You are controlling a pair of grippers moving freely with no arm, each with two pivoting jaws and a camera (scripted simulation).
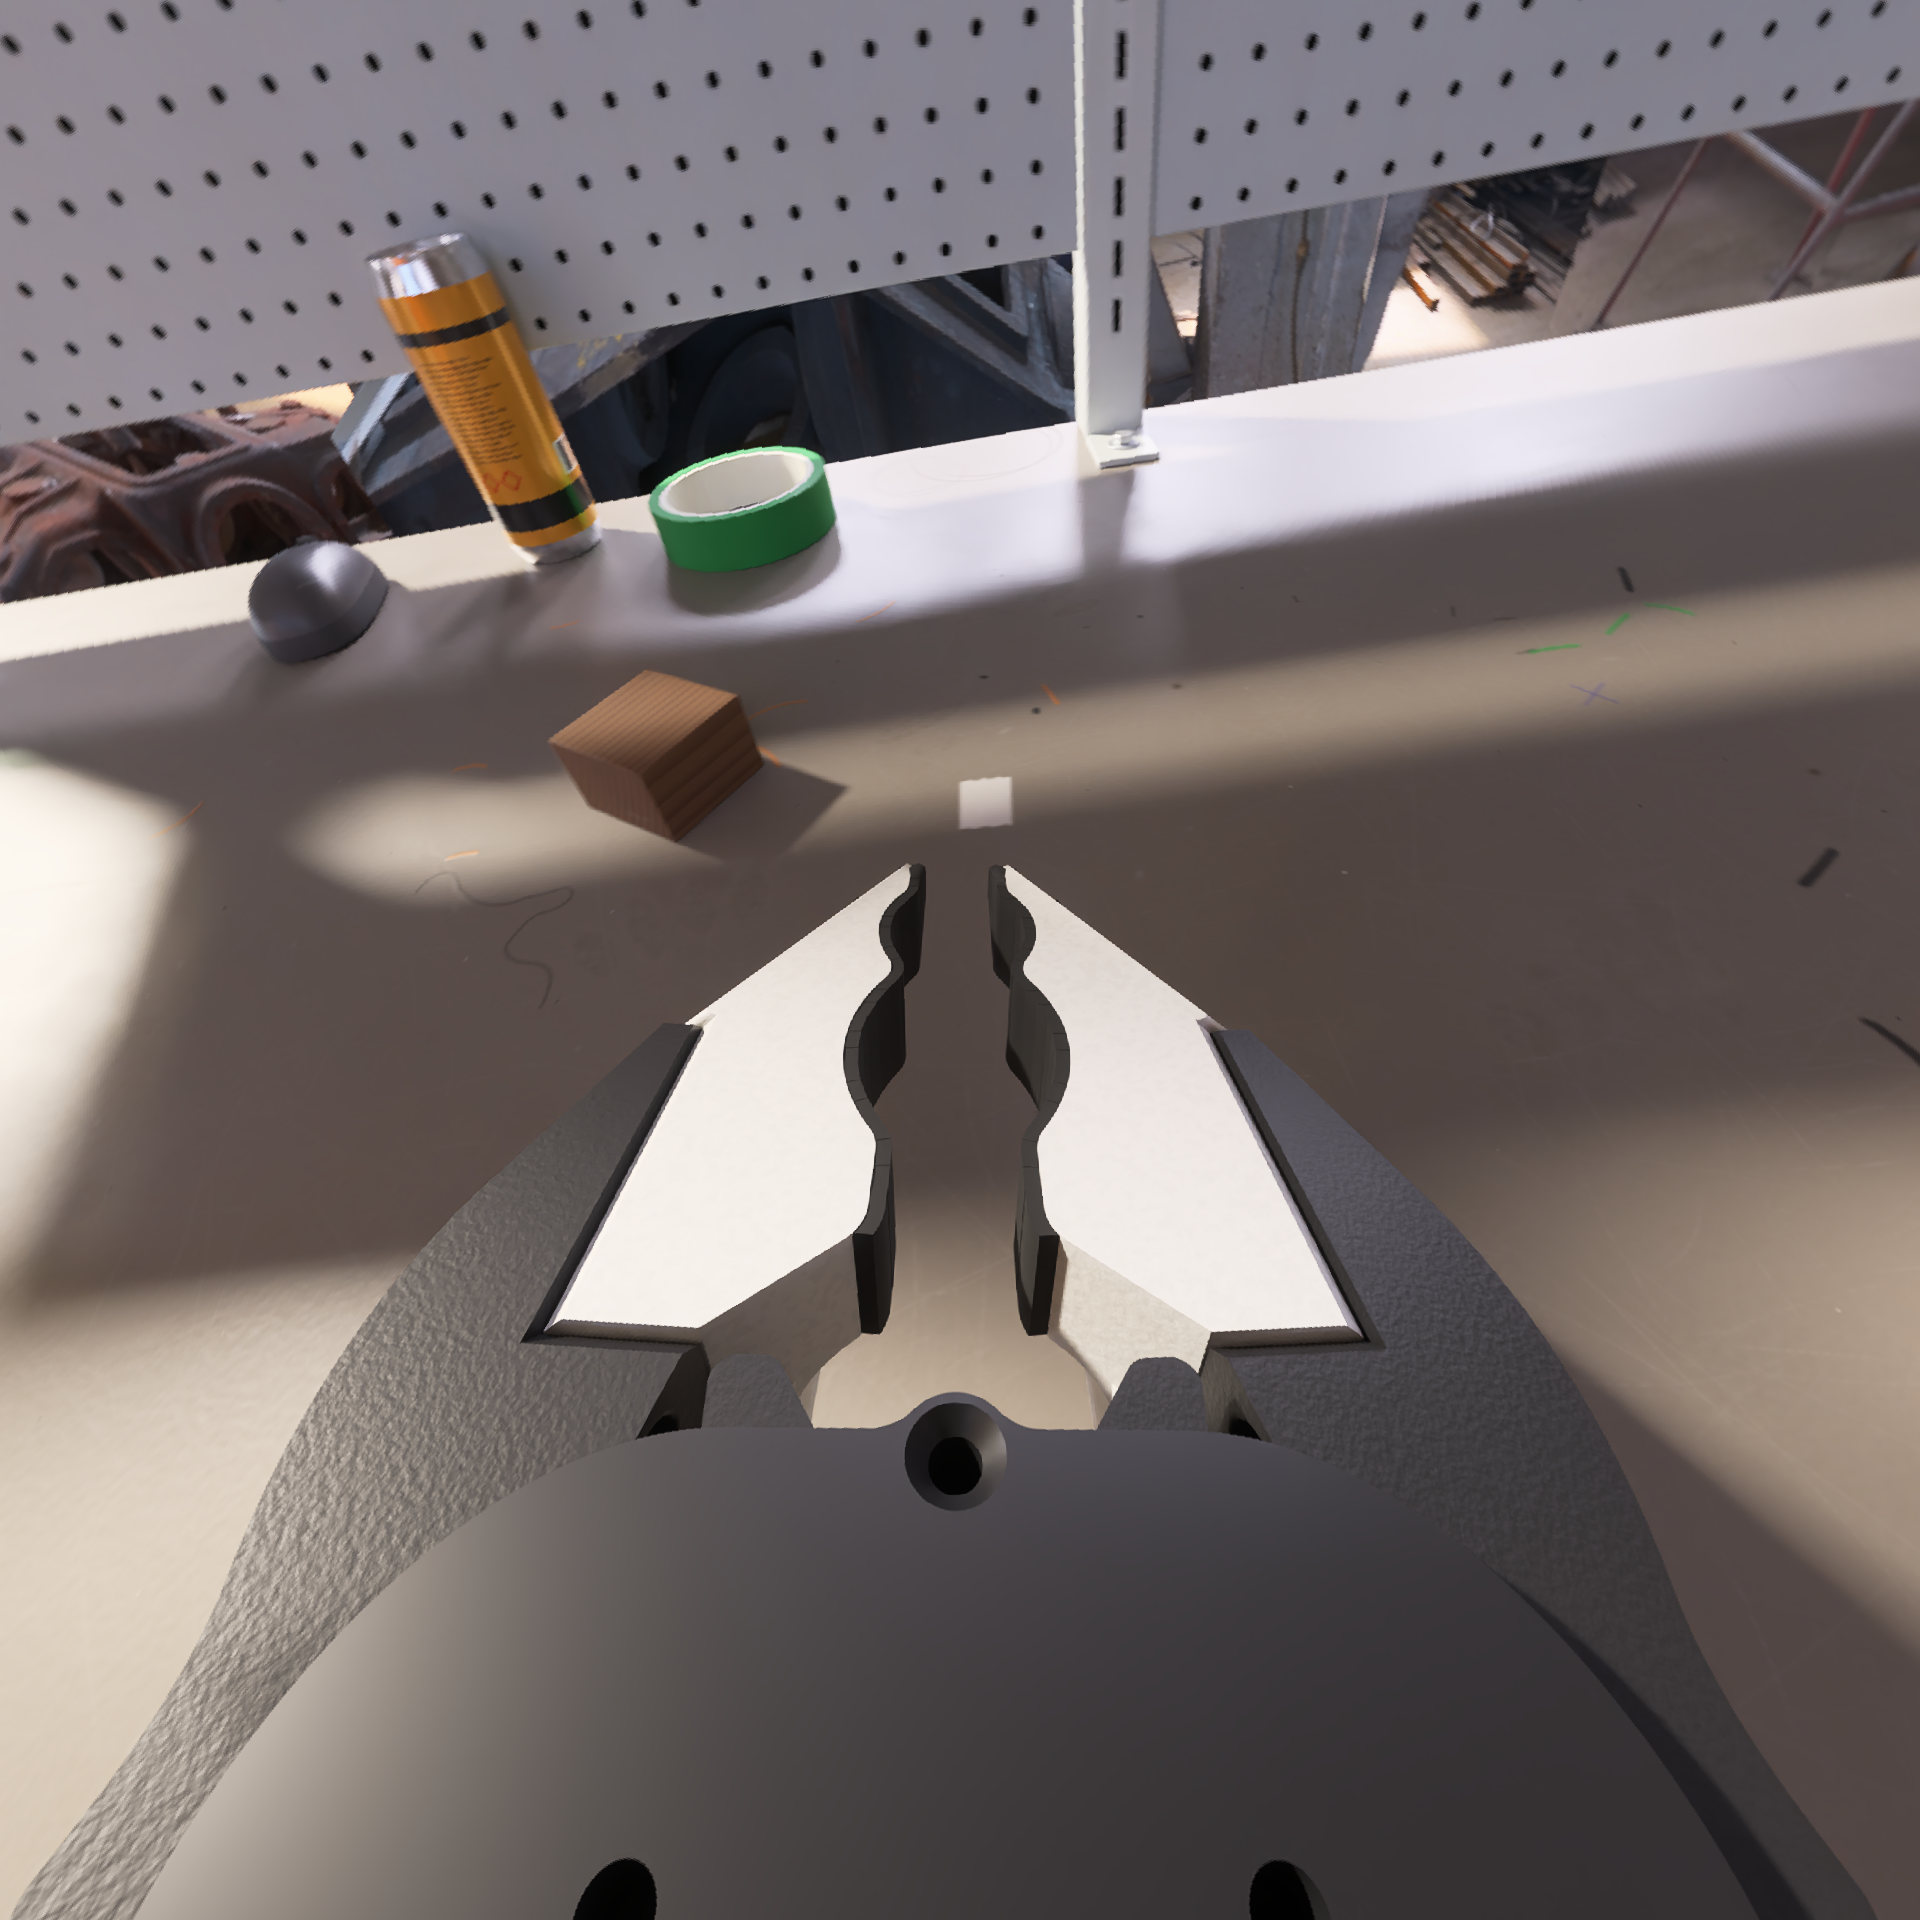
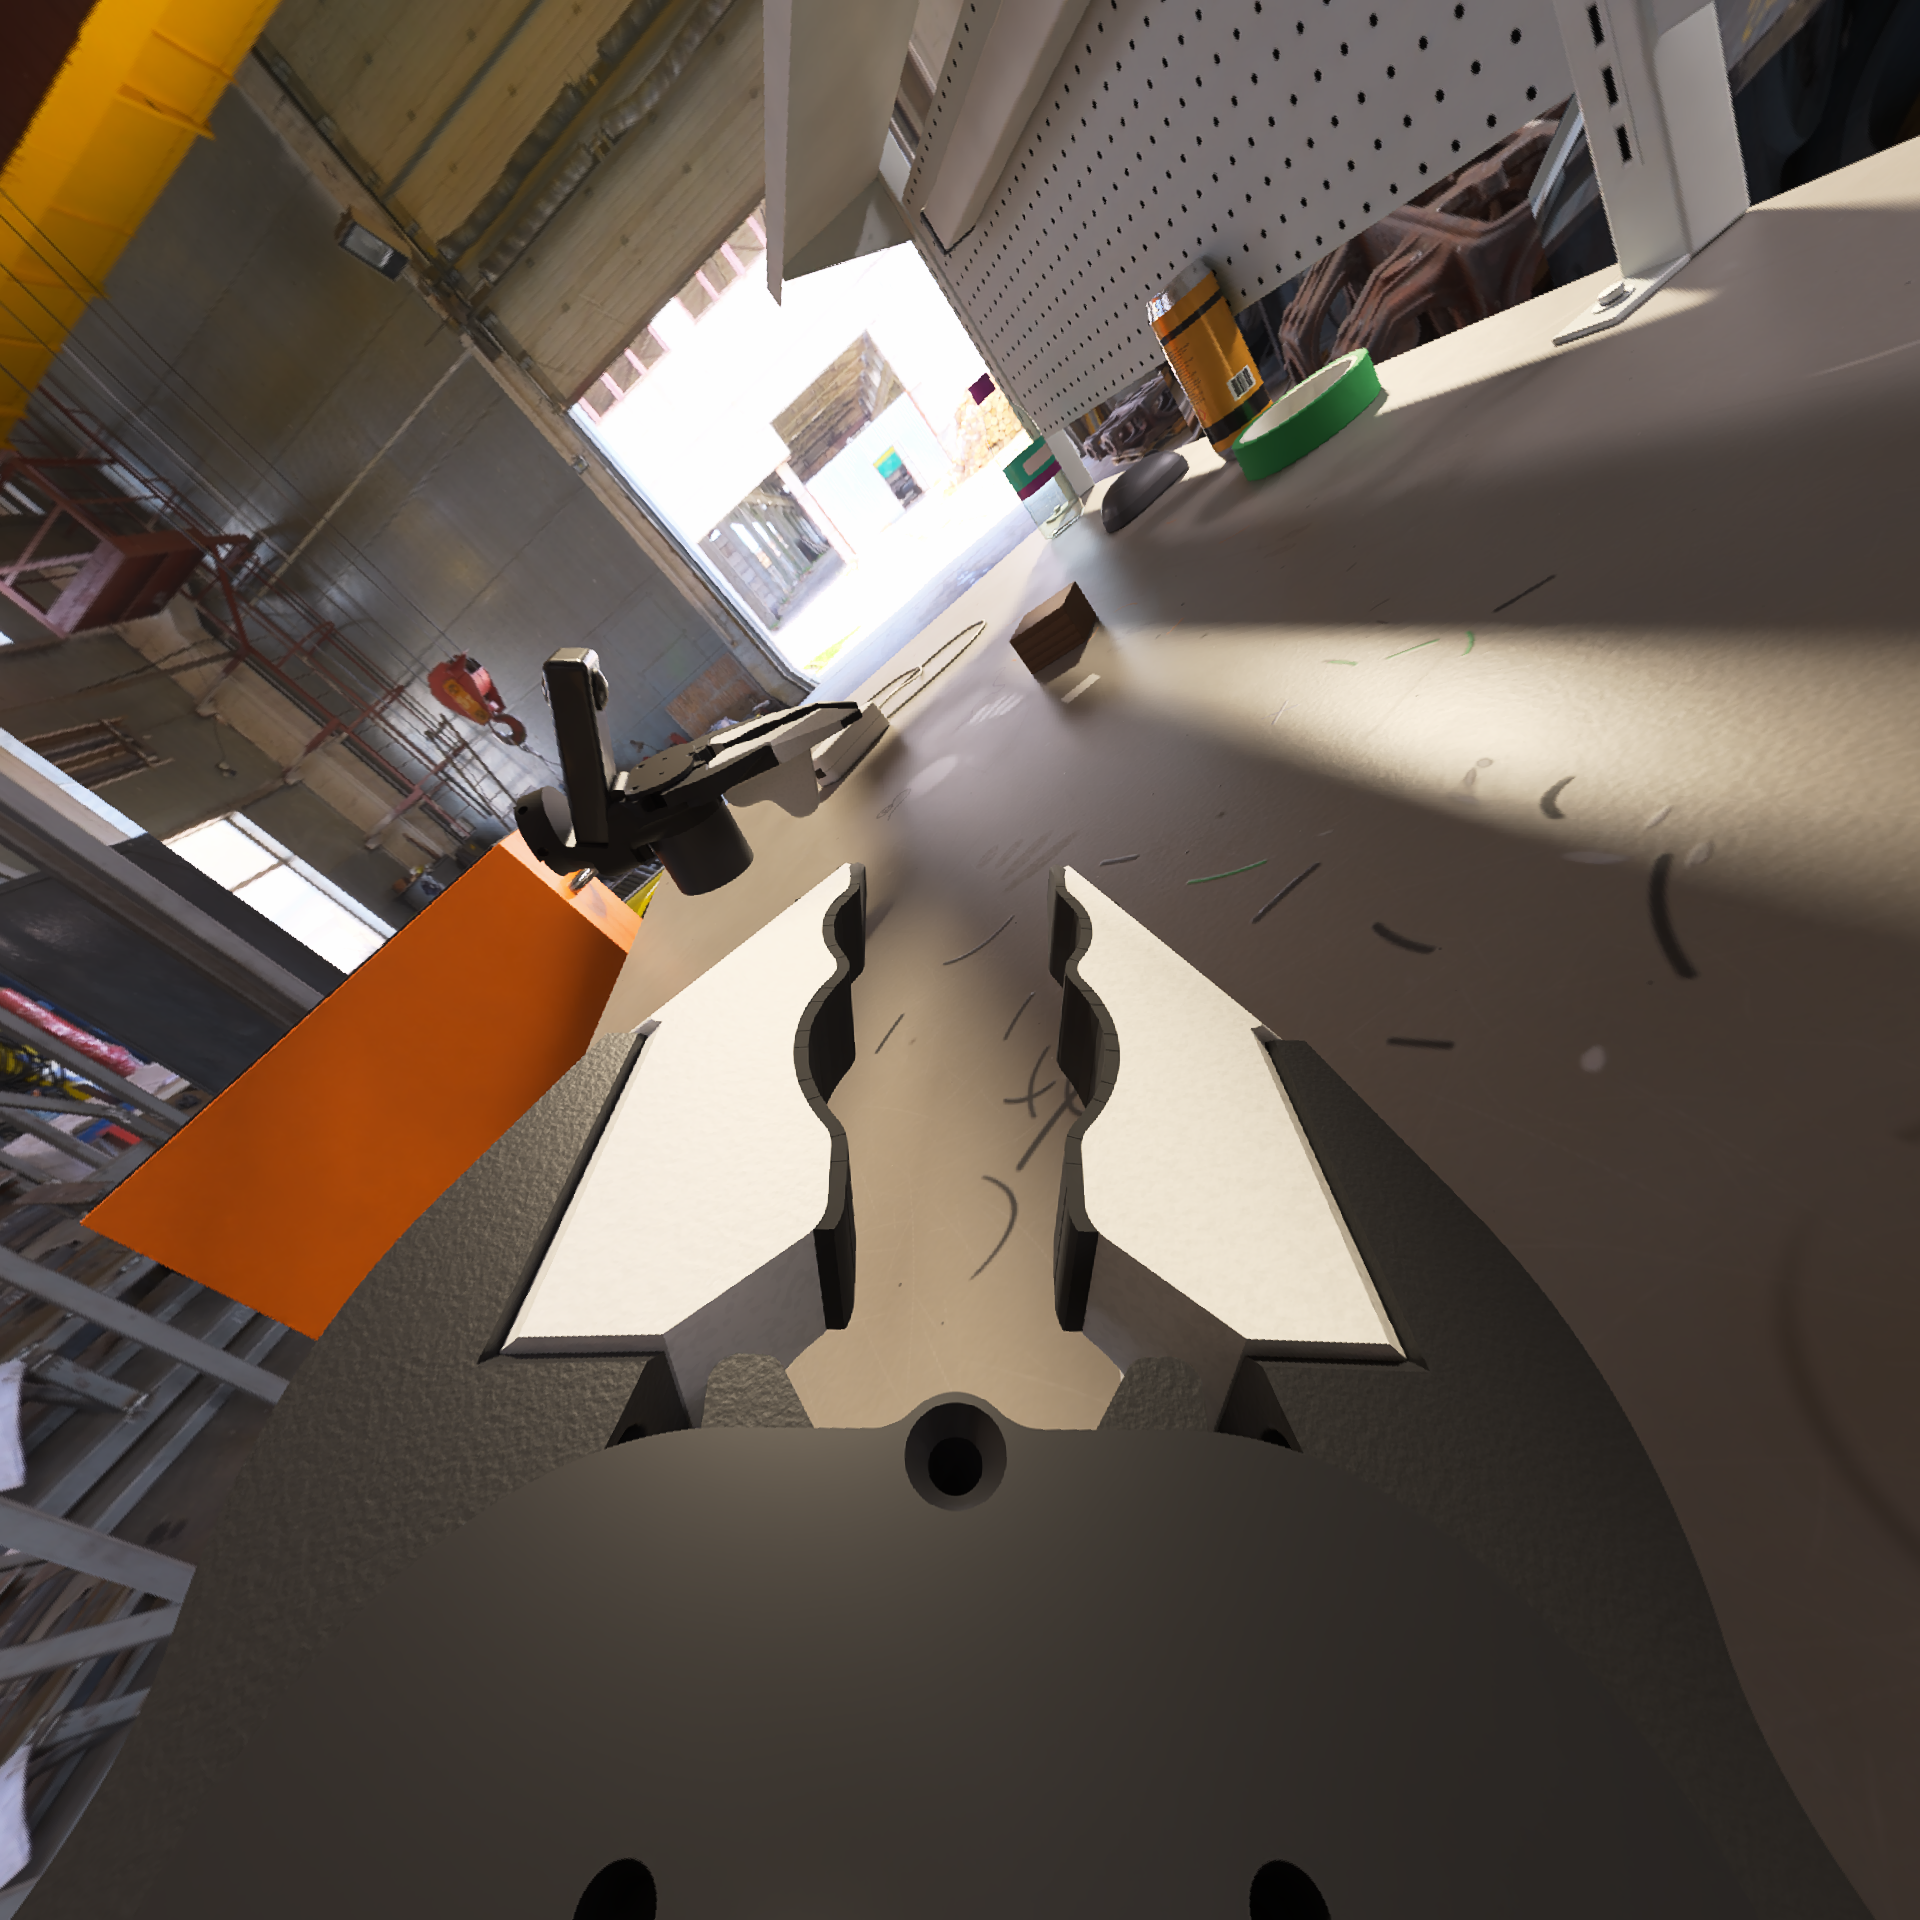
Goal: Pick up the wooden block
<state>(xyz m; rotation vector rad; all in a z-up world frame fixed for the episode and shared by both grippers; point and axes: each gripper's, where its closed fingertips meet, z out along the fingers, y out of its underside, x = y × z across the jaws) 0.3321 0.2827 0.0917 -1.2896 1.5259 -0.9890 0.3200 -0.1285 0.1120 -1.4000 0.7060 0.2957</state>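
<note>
Bare table [image 1: 1351,935] surrounds the wooden block [image 1: 657,750], far from edges.

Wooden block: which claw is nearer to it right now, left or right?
Left. The left claw sits just short of the wooden block, which lies slightly ahead to its left. The right claw is farther back, with the block well ahead across the bench. Neither touches it.
</note>
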